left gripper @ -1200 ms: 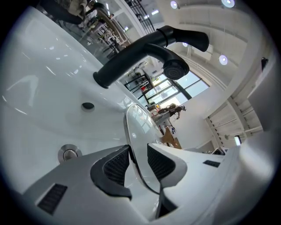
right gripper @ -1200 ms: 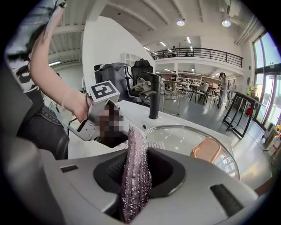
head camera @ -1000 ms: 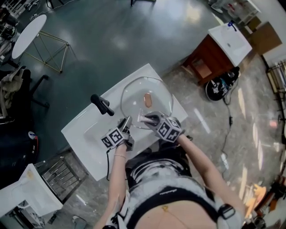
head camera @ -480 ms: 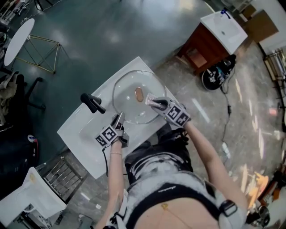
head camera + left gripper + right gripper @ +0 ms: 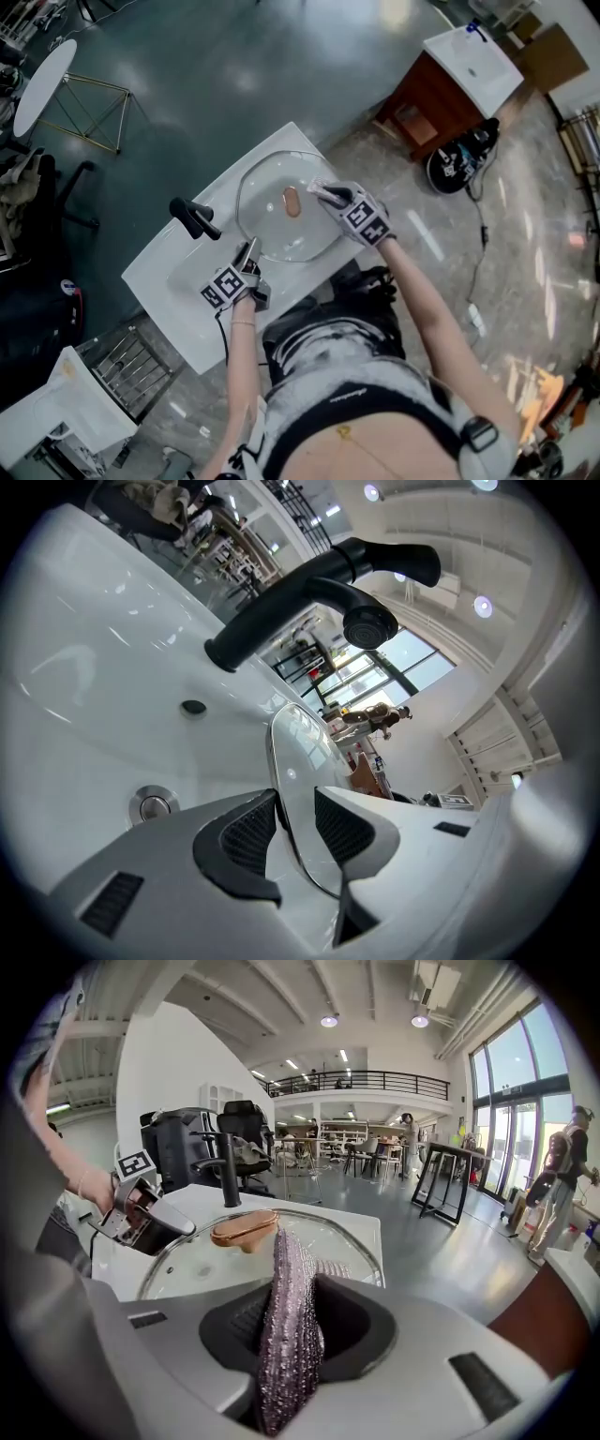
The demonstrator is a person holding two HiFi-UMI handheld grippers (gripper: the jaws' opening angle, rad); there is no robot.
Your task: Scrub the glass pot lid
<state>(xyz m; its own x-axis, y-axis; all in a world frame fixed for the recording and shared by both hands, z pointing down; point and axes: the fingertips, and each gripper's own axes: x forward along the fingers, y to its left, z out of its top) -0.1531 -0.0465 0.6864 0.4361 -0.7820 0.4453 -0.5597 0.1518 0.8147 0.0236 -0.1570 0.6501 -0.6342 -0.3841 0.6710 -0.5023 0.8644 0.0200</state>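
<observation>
Glass pot lid (image 5: 267,223) | left tool (image 5: 296,817) grips rim | scrubber (image 5: 289,1326) base hidden

Wearer: grey top (image 5: 375,412) with a dark-and-pale banded section; the small print on it is too small to read. Dark straps (image 5: 433,405) cross it, with a black buckle (image 5: 478,438) at the right shoulder. No sleeves on the forearms; a thin bracelet (image 5: 242,324) is on the left wrist.

Left gripper (image 5: 247,249): light grey moulded shell, black finely ribbed pads (image 5: 345,825), and small dark rectangular slots (image 5: 112,902) set in each jaw housing. It carries a cube with black-and-white square markers (image 5: 228,285). A thin dark cable (image 5: 225,342) hangs below it.

Right gripper (image 5: 319,194): same grey shell, black pad recess and dark slots, with its own marker cube (image 5: 367,221)
</observation>
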